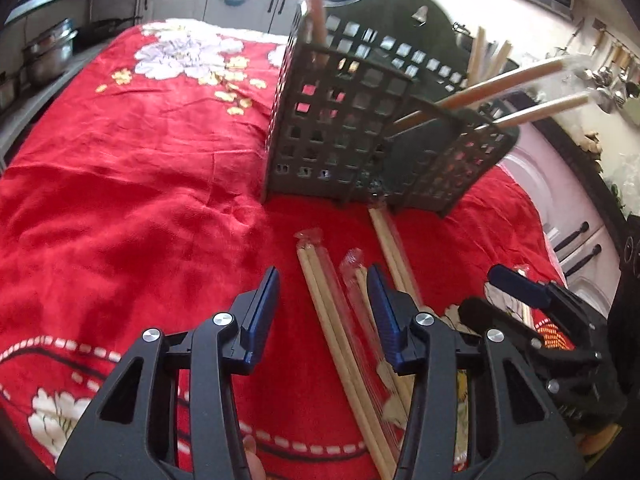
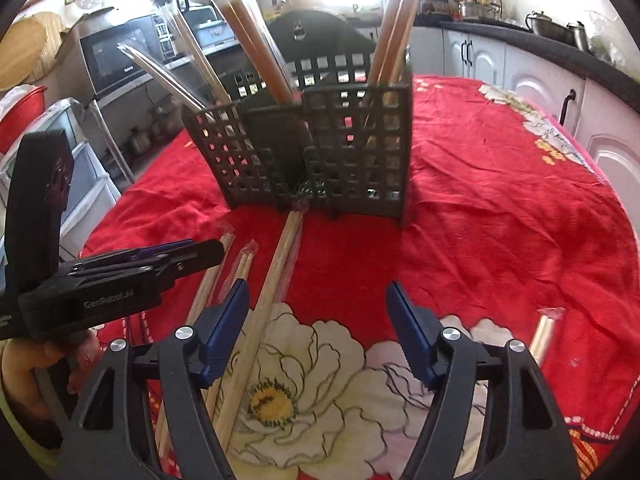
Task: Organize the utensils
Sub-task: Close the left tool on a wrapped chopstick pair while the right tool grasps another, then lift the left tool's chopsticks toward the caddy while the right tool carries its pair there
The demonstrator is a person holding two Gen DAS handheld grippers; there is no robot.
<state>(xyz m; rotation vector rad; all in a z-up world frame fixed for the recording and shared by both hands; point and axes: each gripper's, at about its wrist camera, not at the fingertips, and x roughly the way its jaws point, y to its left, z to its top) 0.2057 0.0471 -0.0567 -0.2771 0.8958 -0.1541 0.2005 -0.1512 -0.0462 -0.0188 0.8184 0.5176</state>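
A dark grey lattice utensil holder [image 1: 340, 120] [image 2: 320, 148] stands on the red flowered cloth [image 1: 120, 200], with several wrapped chopstick pairs [image 2: 256, 48] leaning out of it. Three more wrapped pairs lie on the cloth in front of it. My left gripper [image 1: 324, 270] is open over them: one pair [image 1: 320, 300] lies between its fingers, untouched, and a second [image 1: 356, 276] runs under the right finger. My right gripper [image 2: 317, 285] is open just beside it, with the longest pair [image 2: 280, 264] next to its left finger. Each gripper shows in the other's view [image 1: 520, 292] [image 2: 160, 260].
One more wrapped utensil [image 2: 546, 332] lies on the cloth at the near right. Kitchen cabinets [image 2: 480, 60] and a worktop with pots [image 1: 48, 52] surround the table. A microwave [image 2: 116, 56] and a red bowl [image 2: 20, 112] stand beyond the table's left edge.
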